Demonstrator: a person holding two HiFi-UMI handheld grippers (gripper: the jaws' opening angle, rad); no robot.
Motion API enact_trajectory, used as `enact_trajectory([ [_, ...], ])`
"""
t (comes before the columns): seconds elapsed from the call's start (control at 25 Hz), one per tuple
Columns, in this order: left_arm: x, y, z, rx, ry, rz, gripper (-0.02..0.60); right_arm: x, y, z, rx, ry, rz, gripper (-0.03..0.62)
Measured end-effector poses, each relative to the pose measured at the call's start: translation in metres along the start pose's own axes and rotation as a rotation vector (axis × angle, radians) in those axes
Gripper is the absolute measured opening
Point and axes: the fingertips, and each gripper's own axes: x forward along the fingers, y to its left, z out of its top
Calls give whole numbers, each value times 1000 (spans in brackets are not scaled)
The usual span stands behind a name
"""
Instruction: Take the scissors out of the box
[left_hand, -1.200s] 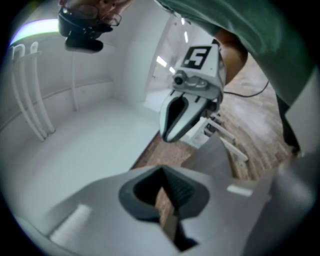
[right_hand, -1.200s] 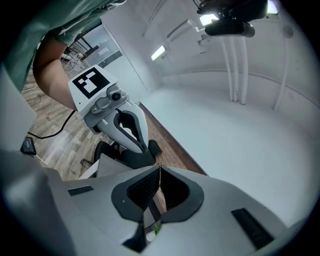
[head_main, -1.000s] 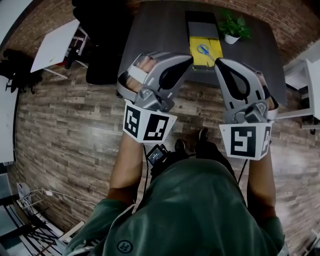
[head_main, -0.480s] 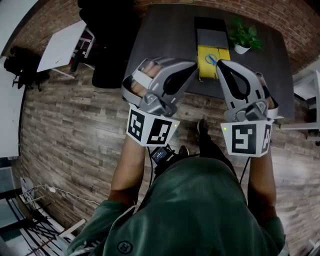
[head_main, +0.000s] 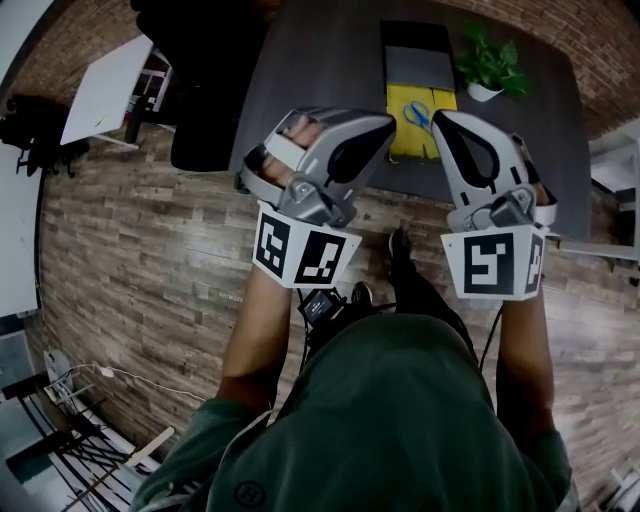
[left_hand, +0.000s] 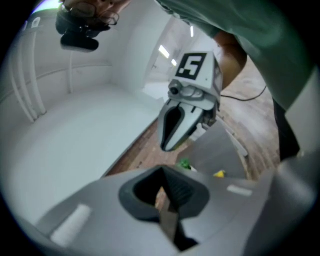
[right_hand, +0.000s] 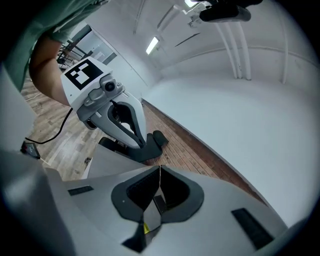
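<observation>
Right gripper (head_main: 437, 118) closed, scissors (head_main: 416, 112) in box (head_main: 403, 138)

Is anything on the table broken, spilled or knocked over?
No, nothing stands out. The yellow box lies flat and open on the dark table, the blue-handled scissors rest neatly inside it, and the little plant beside it stands upright. No spill or damage shows.

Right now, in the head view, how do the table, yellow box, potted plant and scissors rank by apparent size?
1. Table, by far the largest.
2. Yellow box and potted plant: too alike to rank.
3. Scissors, lying in the box.
</observation>
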Motion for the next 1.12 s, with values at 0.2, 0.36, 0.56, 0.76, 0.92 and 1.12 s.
enact_trajectory([
  [0.2,22,-5,-16,-22,14,-20,0,22,-3,-24,24,14,29,8],
  [0.36,35,-7,-29,-40,30,-34,0,38,-4,-44,48,37,58,8],
  [0.56,54,-13,-47,-66,51,-49,0,60,1,-72,79,74,113,8],
  [0.76,72,-22,-62,-92,70,-70,0,80,6,-96,107,93,158,8],
  [0.92,86,-30,-75,-113,88,-85,0,95,10,-116,124,113,191,8],
  [1.12,100,-39,-91,-136,109,-101,0,115,18,-139,146,122,232,8],
])
